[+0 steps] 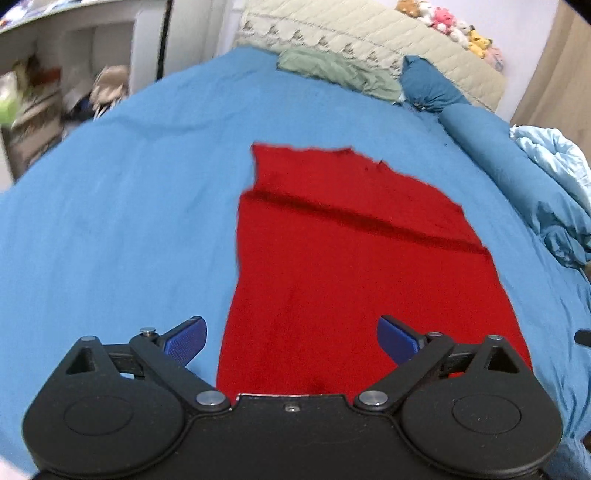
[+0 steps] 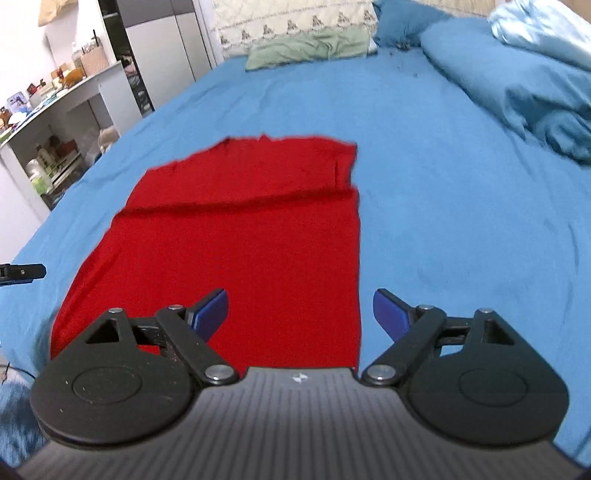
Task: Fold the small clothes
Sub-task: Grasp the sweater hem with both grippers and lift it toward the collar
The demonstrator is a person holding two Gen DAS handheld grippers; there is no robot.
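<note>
Red garment (image 1: 354,266) lying flat on the blue bed sheet (image 1: 110,221), seen from both wrist cameras. A dark crease crosses the cloth from side to side, and the far edge is ragged and uneven. Left gripper (image 1: 291,338) — jaws spread wide, nothing between the blue pads, which stand above the near part of the garment; its left pad is over the sheet just beside the cloth's edge. Right gripper (image 2: 300,312) — jaws likewise wide and empty; the left pad stands over the red cloth, the right pad over bare sheet just past the garment's straight right edge. At the head of the bed: a green cloth (image 2: 310,50), a quilted cream headboard cover (image 1: 369,33) and a rolled blue duvet (image 2: 517,81). Shelves with clutter (image 2: 55,155) stand beside the bed on the left
</note>
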